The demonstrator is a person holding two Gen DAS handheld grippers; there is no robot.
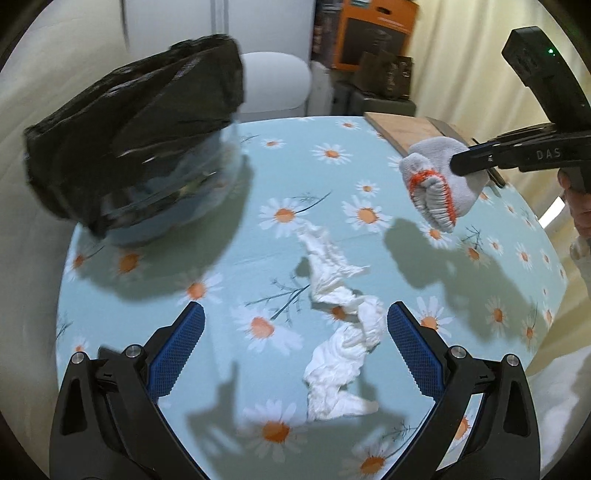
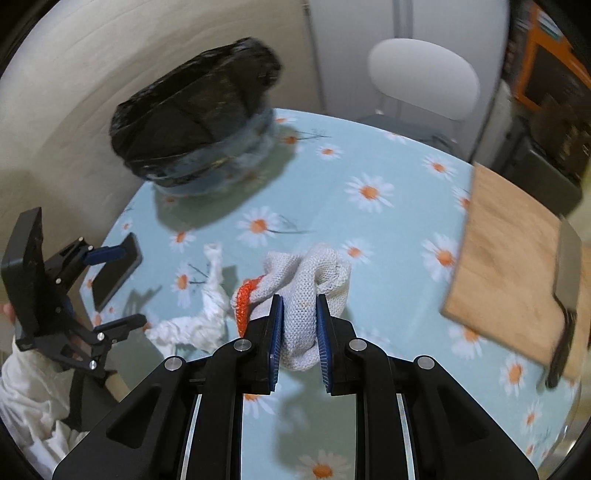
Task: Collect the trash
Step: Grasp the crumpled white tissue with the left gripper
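A bin lined with a black bag point(image 1: 136, 147) stands at the far left of the daisy tablecloth point(image 1: 229, 295); it also shows in the right wrist view point(image 2: 199, 129). A crumpled white tissue point(image 1: 340, 332) lies on the cloth between the fingers of my open, empty left gripper point(image 1: 295, 321). My right gripper point(image 2: 299, 306) is shut on a grey knitted glove with an orange cuff point(image 2: 306, 280) and holds it above the table. The glove point(image 1: 436, 181) and the right gripper point(image 1: 465, 162) show at the right of the left wrist view. The left gripper point(image 2: 125, 280) and the tissue point(image 2: 199, 321) show at the left of the right wrist view.
A wooden cutting board point(image 2: 509, 266) with a cleaver point(image 2: 565, 295) on it lies at the table's right edge. A white chair point(image 2: 421, 77) stands behind the table. Boxes point(image 1: 373, 33) are stacked in the back corner.
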